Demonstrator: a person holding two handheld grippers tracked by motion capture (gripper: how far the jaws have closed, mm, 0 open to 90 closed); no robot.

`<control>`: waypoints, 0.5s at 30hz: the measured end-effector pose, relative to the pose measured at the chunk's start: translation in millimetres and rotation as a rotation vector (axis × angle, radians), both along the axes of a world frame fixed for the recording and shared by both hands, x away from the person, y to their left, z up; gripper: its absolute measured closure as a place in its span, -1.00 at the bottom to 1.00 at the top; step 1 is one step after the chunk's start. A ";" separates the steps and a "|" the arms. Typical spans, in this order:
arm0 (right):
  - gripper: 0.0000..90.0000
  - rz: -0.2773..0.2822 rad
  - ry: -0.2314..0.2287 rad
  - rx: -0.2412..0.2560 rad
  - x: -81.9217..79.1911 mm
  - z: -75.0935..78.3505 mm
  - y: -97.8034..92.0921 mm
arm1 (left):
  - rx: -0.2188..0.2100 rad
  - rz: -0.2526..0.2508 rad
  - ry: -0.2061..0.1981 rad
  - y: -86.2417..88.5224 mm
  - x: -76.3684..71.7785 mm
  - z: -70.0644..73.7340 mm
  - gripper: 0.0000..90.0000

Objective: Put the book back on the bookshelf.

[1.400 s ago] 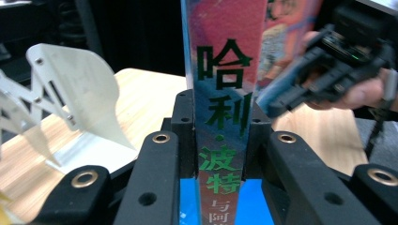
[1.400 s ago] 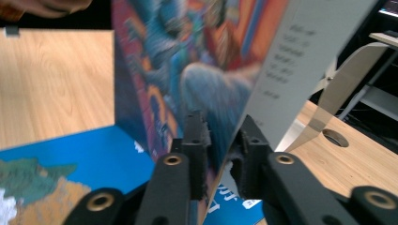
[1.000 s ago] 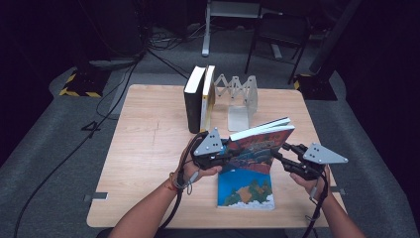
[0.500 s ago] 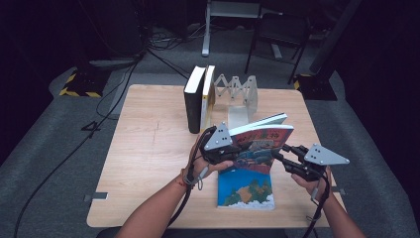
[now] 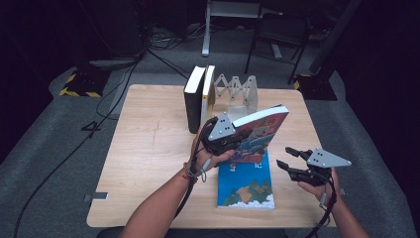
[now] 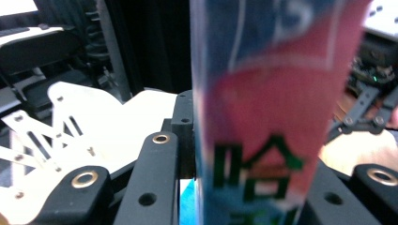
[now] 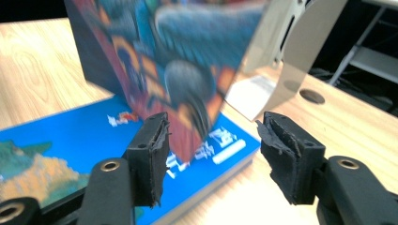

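Red-and-blue illustrated hardcover book (image 5: 260, 133) is clenched by the left claw (image 5: 233, 141), raised toward the white accordion bookrack (image 5: 241, 90), while the released right claw (image 5: 289, 161) waits nearby.

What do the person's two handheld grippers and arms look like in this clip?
Both the left gripper and the right gripper are black, each topped by a grey three-cornered plate, with a dark cable trailing back along the forearm. Their jaws are black bars with round metal-ringed holes; the right gripper's pads look rough and worn. The forearms are bare, with no sleeves visible.
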State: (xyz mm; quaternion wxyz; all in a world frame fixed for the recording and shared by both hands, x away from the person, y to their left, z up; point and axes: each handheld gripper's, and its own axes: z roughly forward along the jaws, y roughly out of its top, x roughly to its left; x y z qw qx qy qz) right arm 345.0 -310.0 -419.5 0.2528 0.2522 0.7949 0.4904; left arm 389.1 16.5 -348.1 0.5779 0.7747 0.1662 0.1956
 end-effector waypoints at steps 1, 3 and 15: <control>-0.07 -0.002 0.011 0.001 0.5 -1.0 -2.3 | 0.002 0.008 -0.006 0.5 1.1 3.2 0.63; -0.11 -0.010 0.022 0.002 2.4 -2.3 -4.6 | 0.005 0.029 -0.019 2.2 3.7 9.0 0.63; -0.19 0.012 0.089 -0.057 6.1 -15.5 1.9 | 0.015 0.166 -0.030 24.4 26.3 25.9 0.63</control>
